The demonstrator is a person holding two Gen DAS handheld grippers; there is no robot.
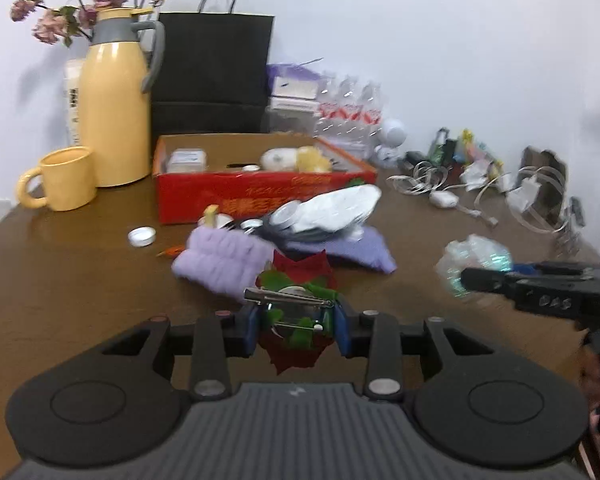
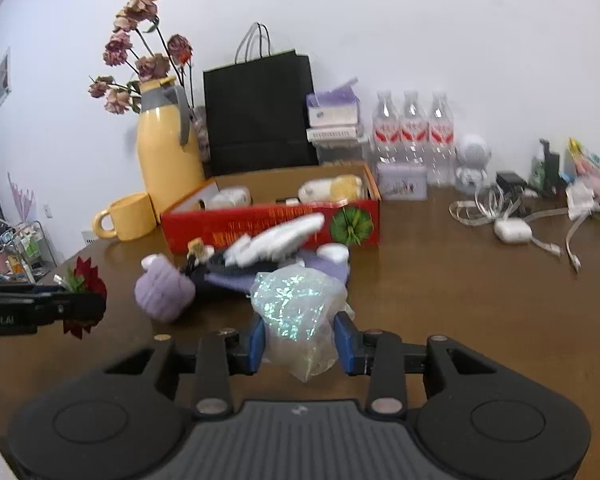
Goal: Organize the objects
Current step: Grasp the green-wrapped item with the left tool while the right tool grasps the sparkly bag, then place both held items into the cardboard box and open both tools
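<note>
My left gripper [image 1: 296, 330] is shut on a red and green flower hair clip [image 1: 296, 284] with a metal clip, held above the table; it also shows in the right wrist view [image 2: 85, 280]. My right gripper [image 2: 302, 340] is shut on a crinkly iridescent plastic bag [image 2: 298, 300], which also shows in the left wrist view [image 1: 474, 258]. An open red box [image 1: 260, 196] [image 2: 276, 218] holds several small items. In front of it lies a pile: a lilac fluffy band [image 1: 220, 256] [image 2: 164, 290], a white packet [image 1: 332, 208] and lilac cloth [image 1: 360, 250].
A yellow jug [image 1: 114, 108] with dried flowers and a yellow mug [image 1: 62, 180] stand left of the box. A black paper bag [image 1: 212, 76] and water bottles [image 2: 412, 132] stand at the wall. Cables, an earbud case [image 2: 512, 230] and clutter lie right. A small tin lid [image 1: 141, 236] lies on the table.
</note>
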